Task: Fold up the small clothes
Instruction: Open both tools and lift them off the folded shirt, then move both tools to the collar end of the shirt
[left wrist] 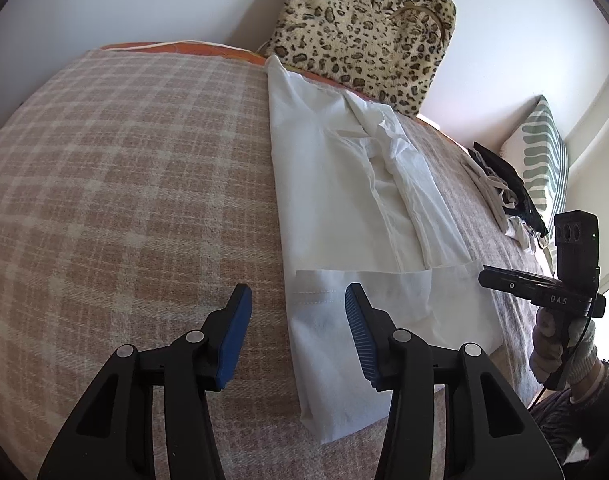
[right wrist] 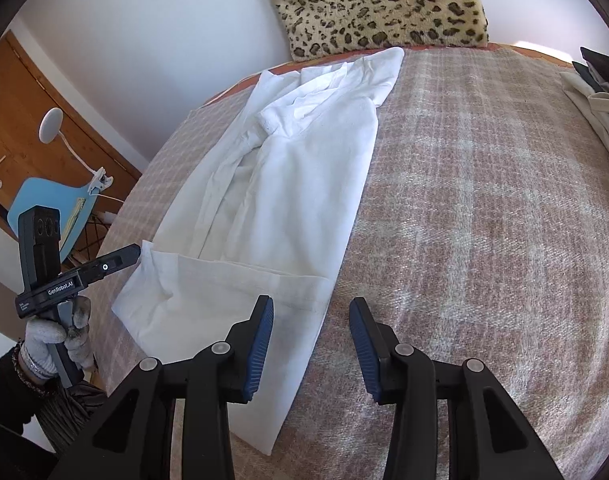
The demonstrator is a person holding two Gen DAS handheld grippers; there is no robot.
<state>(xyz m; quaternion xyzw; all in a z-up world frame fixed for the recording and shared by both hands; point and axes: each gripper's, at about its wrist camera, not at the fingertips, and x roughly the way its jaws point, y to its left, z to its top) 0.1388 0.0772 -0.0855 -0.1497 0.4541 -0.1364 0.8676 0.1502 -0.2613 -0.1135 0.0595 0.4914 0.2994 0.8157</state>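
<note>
White cotton garment (left wrist: 356,208), long folded strip

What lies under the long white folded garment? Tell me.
The white folded garment rests on a pink-and-cream plaid blanket; an orange edge shows beyond it. Anything directly beneath the cloth is covered.

A leopard-print cushion (left wrist: 364,36) stood at the checked blanket's (left wrist: 124,160) far edge; a green-striped pillow (left wrist: 540,156) lay near its right edge.

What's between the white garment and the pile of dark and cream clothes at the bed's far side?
Only bare plaid blanket lies between the white garment and the clothes pile, clearest in the left wrist view.
</note>
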